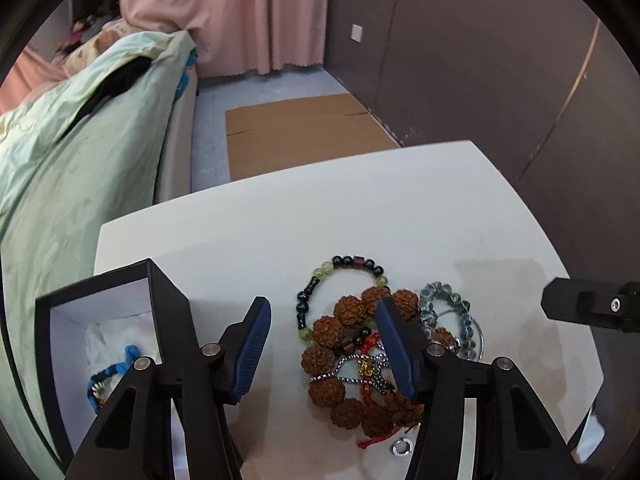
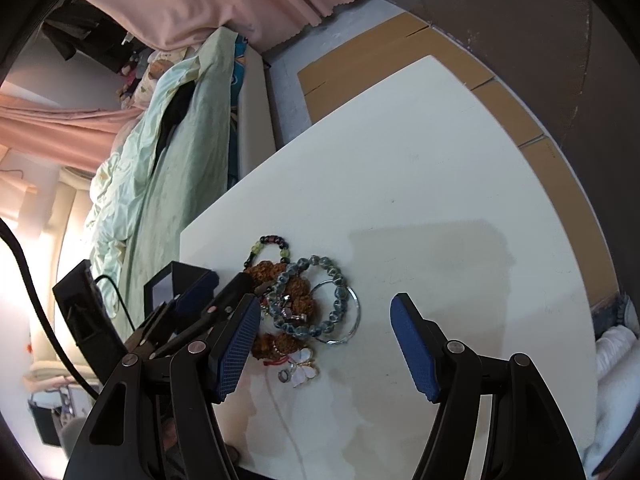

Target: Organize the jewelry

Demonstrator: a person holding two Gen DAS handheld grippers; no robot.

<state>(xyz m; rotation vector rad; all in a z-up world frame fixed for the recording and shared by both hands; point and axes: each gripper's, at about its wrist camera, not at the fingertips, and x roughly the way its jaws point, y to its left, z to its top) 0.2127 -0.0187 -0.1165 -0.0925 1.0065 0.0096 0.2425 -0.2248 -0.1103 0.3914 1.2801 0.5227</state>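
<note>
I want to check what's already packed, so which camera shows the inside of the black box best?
Left wrist view: the black box lies open, showing white lining and a blue bracelet inside. The right wrist view shows only a corner of it behind the left tool.

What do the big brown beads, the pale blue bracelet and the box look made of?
Big brown beads: likely rudraksha-type seeds or carved wood; matte, deeply wrinkled surface. Pale blue bracelet: probably glass or polished stone; translucent, glossy round beads with highlights. Box: seems rigid cardboard, matte black outside, pale lining, crumpled white tissue inside.
</note>
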